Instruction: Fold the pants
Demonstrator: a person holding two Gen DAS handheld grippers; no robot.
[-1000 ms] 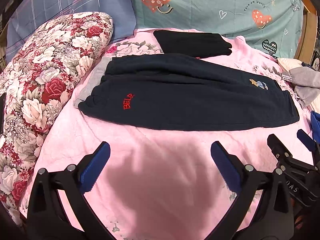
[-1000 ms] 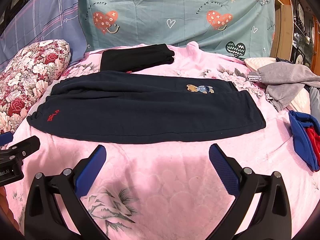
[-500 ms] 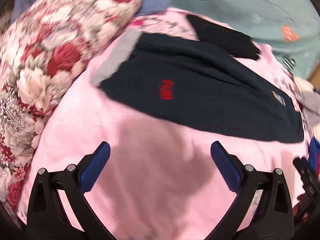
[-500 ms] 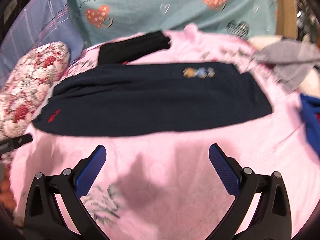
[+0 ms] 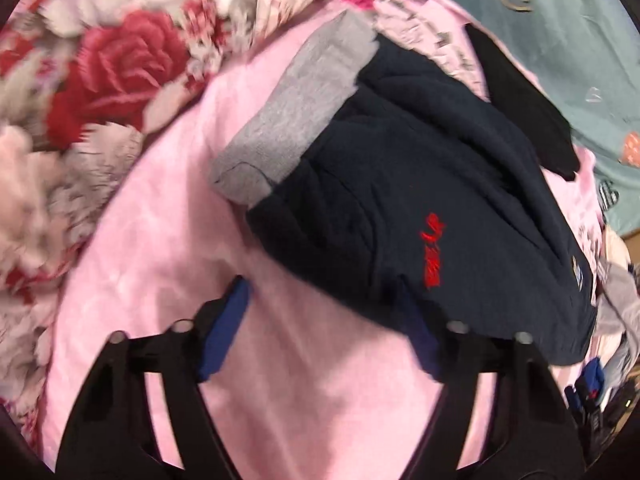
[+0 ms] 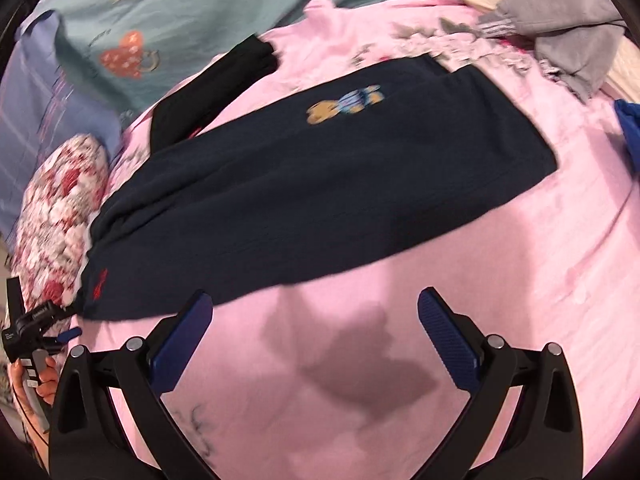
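Note:
Dark navy pants (image 5: 420, 200) lie flat across a pink bedsheet (image 5: 168, 240), with a grey lining at the waist (image 5: 296, 120) and red lettering (image 5: 434, 252). They also show in the right wrist view (image 6: 320, 184), with a bear patch (image 6: 346, 102). My left gripper (image 5: 324, 316) is open, its right pad at the waistband's near edge. My right gripper (image 6: 314, 344) is open and empty above the sheet, just short of the pants' near edge. The left gripper also shows in the right wrist view (image 6: 44, 320), at the pants' waist corner.
A floral pillow (image 5: 92, 92) lies left of the waist. A folded black garment (image 6: 216, 92) lies behind the pants. A teal heart-print cloth (image 6: 200, 12) is at the back. Grey clothes (image 6: 572, 36) and a blue garment (image 6: 630, 128) lie at the right.
Both grippers have moved forward toward the pants. The left one swung left and closed in on the waist end; its pads now stand closer together. The right one tilted and neared the near edge.

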